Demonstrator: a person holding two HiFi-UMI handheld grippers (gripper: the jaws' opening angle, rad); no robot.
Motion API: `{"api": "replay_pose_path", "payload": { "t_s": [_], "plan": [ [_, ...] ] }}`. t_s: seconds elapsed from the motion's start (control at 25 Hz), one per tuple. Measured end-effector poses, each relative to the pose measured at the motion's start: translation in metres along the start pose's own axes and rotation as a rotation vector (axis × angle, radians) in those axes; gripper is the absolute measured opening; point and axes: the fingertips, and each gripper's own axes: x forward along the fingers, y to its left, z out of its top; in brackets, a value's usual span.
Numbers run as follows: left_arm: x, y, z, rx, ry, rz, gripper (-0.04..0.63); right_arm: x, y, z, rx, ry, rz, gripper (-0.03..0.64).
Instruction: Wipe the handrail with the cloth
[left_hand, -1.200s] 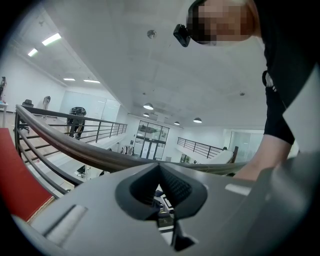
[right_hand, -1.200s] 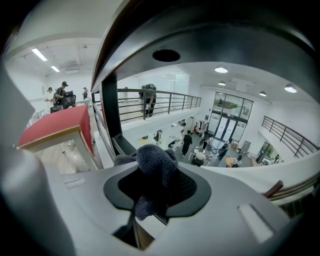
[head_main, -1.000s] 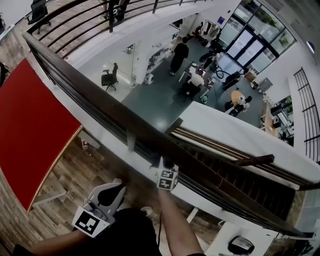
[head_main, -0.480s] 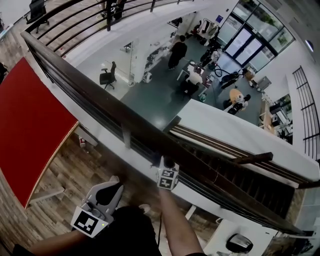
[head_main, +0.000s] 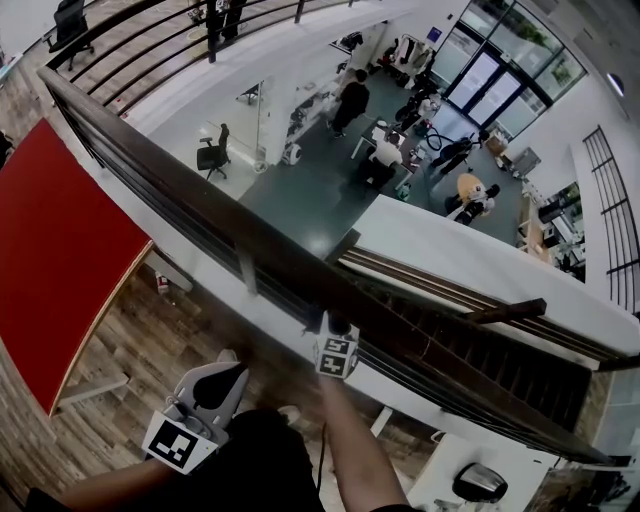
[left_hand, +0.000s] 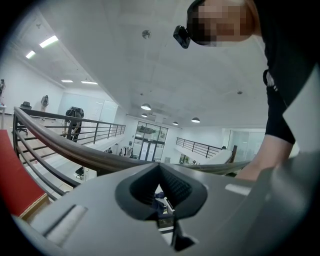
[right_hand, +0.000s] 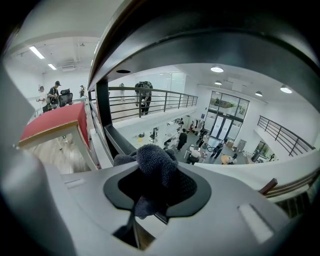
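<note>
Your right gripper (head_main: 325, 322) has its jaws closed on a bunched dark grey cloth (right_hand: 153, 167). The cloth fills the gap between the jaws and bulges up and out past their tips. Directly above and ahead of those jaws is the dark wooden handrail (head_main: 200, 205), whose curved underside takes up the whole top of the right gripper view. From your head view the front of this gripper sits against the near edge of the rail and the tips tuck under it, but no view shows whether the cloth actually touches the wood. Your forearm (head_main: 350, 440) runs straight back from the gripper toward you. Your left gripper (left_hand: 159, 169) is held low and back, well short of the rail and to the left of the right one. Its jaws are closed together with nothing between them. From there the handrail sweeps across ahead of and above the tips, with thinner metal rails (left_hand: 35, 165) below it. Off to the left of the left gripper lies a red panel with a pale wooden edge (head_main: 60, 250), and wooden plank flooring (head_main: 150, 345) lies under both grippers. Beyond the rail, far below the right gripper's tips, is a lower hall. It holds several people standing among desks, a black office chair (head_main: 213, 158), and glass entrance doors (head_main: 490, 65) at the far end. To the right of the right gripper, a staircase with its own wooden rail (head_main: 505, 313) descends.
</note>
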Motion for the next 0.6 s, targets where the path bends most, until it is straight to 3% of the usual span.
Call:
{"api": "replay_pose_path", "payload": {
  "t_s": [0.6],
  "plan": [
    [0.011,-0.02,-0.005,-0.033,0.008,-0.041,0.0,-0.007,-0.02,-0.013,0.019,-0.006,0.024,0.118]
  ]
}}
